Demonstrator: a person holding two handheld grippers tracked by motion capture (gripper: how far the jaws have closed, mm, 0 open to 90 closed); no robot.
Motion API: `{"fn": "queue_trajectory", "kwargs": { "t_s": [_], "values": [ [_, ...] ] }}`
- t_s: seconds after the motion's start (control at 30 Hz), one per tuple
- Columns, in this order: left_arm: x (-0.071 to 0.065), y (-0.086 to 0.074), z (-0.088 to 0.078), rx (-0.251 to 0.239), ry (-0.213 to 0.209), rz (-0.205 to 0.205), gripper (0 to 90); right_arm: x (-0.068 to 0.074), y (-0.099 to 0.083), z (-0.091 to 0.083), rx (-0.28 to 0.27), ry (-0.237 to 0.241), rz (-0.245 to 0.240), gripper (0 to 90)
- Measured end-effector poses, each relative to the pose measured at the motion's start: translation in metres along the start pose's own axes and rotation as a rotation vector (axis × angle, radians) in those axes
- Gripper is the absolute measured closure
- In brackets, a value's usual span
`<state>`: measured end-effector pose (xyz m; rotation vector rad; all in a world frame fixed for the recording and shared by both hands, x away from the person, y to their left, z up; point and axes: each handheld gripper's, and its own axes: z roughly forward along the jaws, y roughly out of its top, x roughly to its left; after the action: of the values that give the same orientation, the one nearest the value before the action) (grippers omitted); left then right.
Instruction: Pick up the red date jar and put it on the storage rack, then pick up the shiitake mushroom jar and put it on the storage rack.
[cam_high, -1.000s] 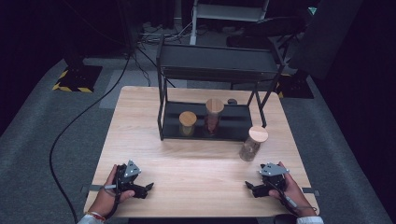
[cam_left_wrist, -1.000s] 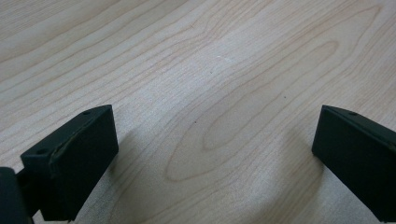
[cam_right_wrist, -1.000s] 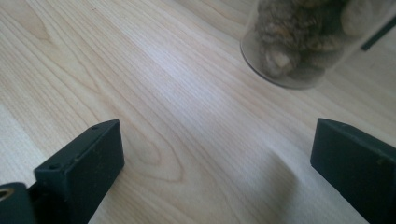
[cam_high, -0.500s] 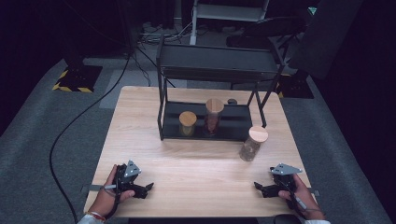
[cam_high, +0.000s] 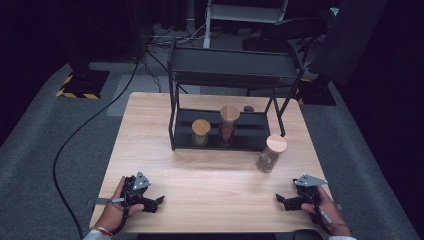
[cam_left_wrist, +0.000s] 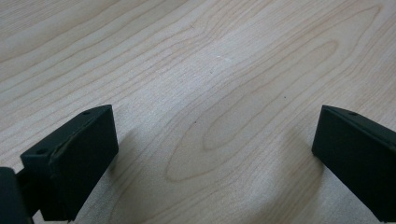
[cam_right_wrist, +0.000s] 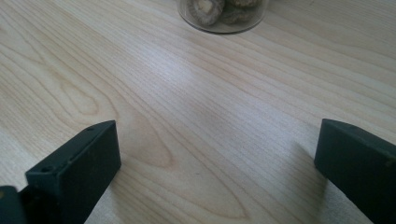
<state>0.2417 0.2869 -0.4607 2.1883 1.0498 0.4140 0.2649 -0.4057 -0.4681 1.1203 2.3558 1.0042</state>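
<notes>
Resting near the wooden table's (cam_high: 210, 175) front edge, right gripper (cam_high: 286, 202) with jaws just opened wide, empty; clear glass jar with round wooden lid (cam_high: 270, 153) standing upright ahead of it, nearer than to left gripper (cam_high: 152, 202), likewise gaping.

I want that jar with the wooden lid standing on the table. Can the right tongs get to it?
Probably yes. The right tongs are open, and only bare table lies between them and the jar, which stands outside the black rack.
</notes>
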Motion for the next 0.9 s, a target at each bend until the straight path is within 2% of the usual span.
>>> {"fn": "queue_trajectory", "kwargs": {
  "t_s": [0.9],
  "values": [
    [0.0004,0.0001,0.0001,0.000,-0.002,0.002,0.0,0.0006,0.0000,-0.0001,0.001,-0.003,0.005,0.0]
  ]
}}
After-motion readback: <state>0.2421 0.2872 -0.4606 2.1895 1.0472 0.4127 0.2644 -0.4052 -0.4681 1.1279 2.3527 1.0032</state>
